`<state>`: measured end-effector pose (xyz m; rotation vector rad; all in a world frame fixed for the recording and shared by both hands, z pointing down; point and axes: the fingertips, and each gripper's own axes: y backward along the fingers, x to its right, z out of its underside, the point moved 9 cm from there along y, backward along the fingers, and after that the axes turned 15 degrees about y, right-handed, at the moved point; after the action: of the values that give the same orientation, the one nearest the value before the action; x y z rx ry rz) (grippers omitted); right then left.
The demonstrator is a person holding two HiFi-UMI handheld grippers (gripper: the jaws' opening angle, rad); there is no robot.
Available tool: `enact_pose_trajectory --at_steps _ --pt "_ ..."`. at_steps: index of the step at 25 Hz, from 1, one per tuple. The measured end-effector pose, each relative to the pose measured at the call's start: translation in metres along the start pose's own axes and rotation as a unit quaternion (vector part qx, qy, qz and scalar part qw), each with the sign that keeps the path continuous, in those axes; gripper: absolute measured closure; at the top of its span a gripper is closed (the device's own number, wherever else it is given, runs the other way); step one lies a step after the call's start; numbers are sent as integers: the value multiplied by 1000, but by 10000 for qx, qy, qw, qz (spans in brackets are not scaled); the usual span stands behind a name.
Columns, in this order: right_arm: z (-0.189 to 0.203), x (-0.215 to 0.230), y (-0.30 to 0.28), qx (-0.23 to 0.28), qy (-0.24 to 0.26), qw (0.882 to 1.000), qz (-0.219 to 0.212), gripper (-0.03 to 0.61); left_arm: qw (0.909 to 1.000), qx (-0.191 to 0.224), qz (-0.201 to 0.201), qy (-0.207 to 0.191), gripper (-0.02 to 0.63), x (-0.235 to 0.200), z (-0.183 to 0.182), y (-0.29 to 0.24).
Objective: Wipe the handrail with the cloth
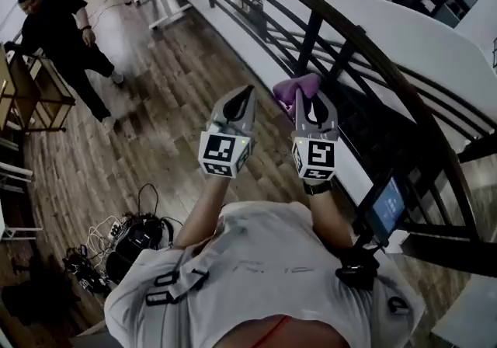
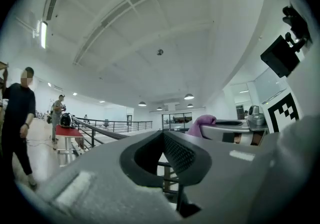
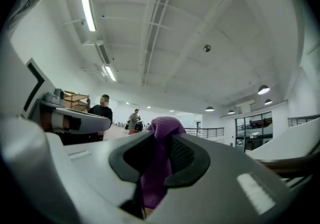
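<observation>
In the head view I see two grey, wedge-shaped tools side by side at mid-frame, each carrying one cube with square black-and-white markers. The left tool (image 1: 248, 92) tapers to a closed point. The right tool (image 1: 304, 98) has one soft, crumpled purple cloth (image 1: 293, 88) bunched at its tip. The dark, smooth handrail (image 1: 373, 51) curves across the upper right above slim bars. The cloth sits just left of one post, and I can't tell whether it touches. Wood planks make up the floor (image 1: 155, 106). One person in dark clothes (image 1: 58, 28) stands at upper left.

In the left gripper view, this tool's black textured pads are pressed together with nothing between them. The cloth shows at centre right.

In the right gripper view, the pads pinch the fuzzy cloth, which rises in a rounded tuft above them at mid-frame.
</observation>
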<state>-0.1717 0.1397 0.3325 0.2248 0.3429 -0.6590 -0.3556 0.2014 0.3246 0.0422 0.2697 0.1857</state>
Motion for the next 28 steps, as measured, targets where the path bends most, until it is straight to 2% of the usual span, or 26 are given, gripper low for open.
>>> enact_pose_trajectory --at_steps 3,5,9,14,19,24,28 --pt "24 45 22 -185 -3 9991 379 515 9993 -111 348 66 612 35 19 -38" --pt "42 73 41 -420 -48 9963 745 515 9968 -288 730 117 612 62 33 -64" --pt "71 118 75 -925 -204 9840 1509 515 9841 -755 1596 184 612 110 57 -114" --pt "93 160 85 -1098 -252 9765 1835 515 9731 -937 2092 208 612 150 75 -162" --pt "123 198 52 -1232 -247 9746 1853 514 9664 -1146 2292 209 612 150 96 -235" --pt "148 251 -46 -1480 20 9775 1506 512 9719 -1018 2117 171 612 115 91 -331" --pt "158 282 -145 -1414 264 9844 1013 511 9776 -896 1893 198 612 72 74 -396"
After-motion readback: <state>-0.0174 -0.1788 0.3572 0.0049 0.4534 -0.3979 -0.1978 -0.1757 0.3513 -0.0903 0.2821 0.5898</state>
